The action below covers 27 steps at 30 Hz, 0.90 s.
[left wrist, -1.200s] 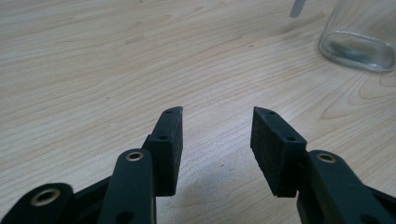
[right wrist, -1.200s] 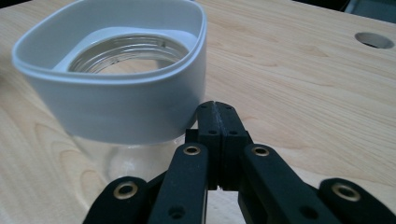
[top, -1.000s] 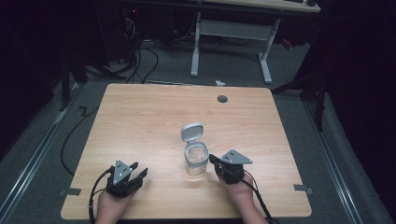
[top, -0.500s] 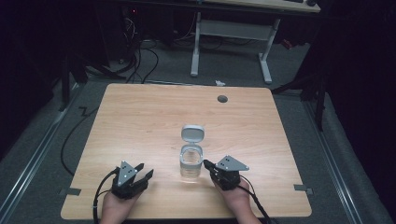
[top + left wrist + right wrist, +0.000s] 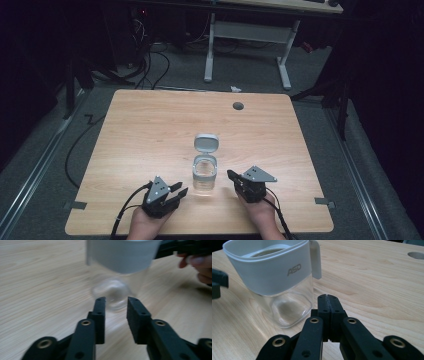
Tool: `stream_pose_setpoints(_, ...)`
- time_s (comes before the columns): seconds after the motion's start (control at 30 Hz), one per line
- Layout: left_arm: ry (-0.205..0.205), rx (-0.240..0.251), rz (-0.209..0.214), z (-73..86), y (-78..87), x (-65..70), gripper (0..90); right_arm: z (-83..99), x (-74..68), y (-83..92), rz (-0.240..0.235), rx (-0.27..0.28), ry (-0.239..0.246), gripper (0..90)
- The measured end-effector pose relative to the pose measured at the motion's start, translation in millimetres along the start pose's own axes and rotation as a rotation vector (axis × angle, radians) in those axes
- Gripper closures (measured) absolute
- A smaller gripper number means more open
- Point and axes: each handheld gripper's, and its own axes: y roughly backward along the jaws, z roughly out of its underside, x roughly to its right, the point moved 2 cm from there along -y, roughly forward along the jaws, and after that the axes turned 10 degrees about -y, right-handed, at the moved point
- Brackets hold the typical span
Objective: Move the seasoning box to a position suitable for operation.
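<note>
A clear square container [image 5: 204, 176] with a grey-white collar stands near the table's front edge, its flip lid [image 5: 206, 142] hinged open behind it. My left gripper [image 5: 181, 192] lies just left of it. In the left gripper view its jaws [image 5: 116, 301] have just been closing and stand a narrow gap apart, with nothing between them and the blurred container [image 5: 117, 267] just ahead. My right gripper [image 5: 232, 174] sits close to the container's right side. In the right gripper view its jaws [image 5: 328, 298] are shut and empty, beside the container [image 5: 274, 277], not touching it.
The wooden table [image 5: 150, 130] has a round cable hole [image 5: 238, 105] at the back right. A white desk frame [image 5: 210, 50] and cables [image 5: 150, 65] lie on the floor beyond. The left gripper view catches the other hand [image 5: 200, 265].
My left gripper has slid right, up to the container, and its jaws have narrowed. The right gripper and the container have hardly moved.
</note>
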Motion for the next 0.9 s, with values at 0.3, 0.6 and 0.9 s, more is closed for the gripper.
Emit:
stream_pose_setpoints(0.3, -0.016, -0.038, 0.012, 15.0, -35.4, 22.0, 90.0, -11.9, 9.7, -4.1, 0.010, 0.024, -0.016, 89.9)
stream_pose_setpoints(0.6, -0.014, -0.039, 0.010, 18.9, -42.8, 25.6, 90.0, -35.5, 17.6, -15.9, 0.020, 0.042, -0.031, 89.9)
stream_pose_setpoints(0.9, -0.022, -0.042, 0.023, 20.1, -48.1, 27.6, 90.0, -48.7, 23.7, -30.6, 0.027, 0.035, -0.051, 89.9)
